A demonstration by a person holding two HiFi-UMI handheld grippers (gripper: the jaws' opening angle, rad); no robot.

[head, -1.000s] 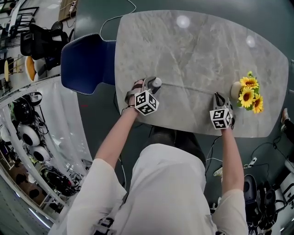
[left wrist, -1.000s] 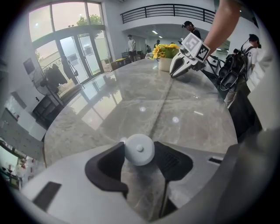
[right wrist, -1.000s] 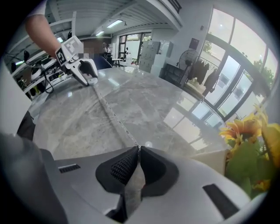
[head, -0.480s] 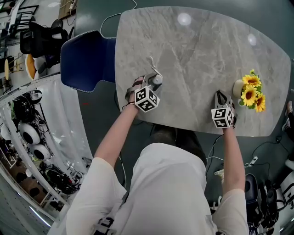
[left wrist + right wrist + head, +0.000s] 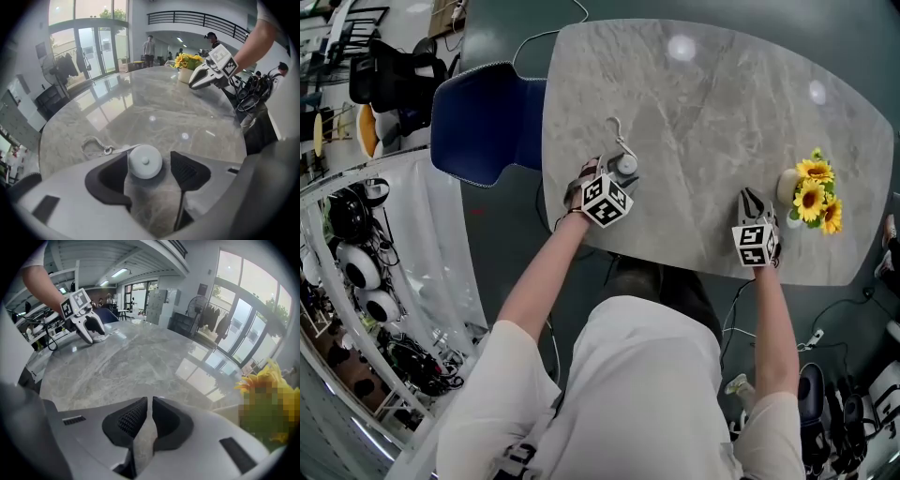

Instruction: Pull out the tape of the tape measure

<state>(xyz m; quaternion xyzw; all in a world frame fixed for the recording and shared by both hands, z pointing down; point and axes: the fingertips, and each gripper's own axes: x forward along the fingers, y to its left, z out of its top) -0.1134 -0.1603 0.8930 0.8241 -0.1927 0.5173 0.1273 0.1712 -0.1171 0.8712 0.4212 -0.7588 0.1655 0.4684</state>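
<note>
A small round white tape measure [image 5: 145,161] lies on the grey marble table [image 5: 722,112] between the jaws of my left gripper [image 5: 149,168]. Those jaws are opening: the case rests against the left one and a gap shows at the right pad. A short grey pull strap with a metal ring [image 5: 96,147] curls on the table just beyond it. In the head view the tape measure [image 5: 626,164] sits at the left gripper's [image 5: 620,172] tips near the table's front left. My right gripper [image 5: 749,197] rests near the front edge, shut with nothing in it.
A pale vase of yellow sunflowers [image 5: 811,192] stands just right of the right gripper. A blue chair [image 5: 487,122] is pushed against the table's left edge. Cables and equipment lie on the floor around the table.
A second ago a thin tape ran from the left gripper across to the right one. It has drawn back to the case, leaving only the strap, and the left jaws have widened.
</note>
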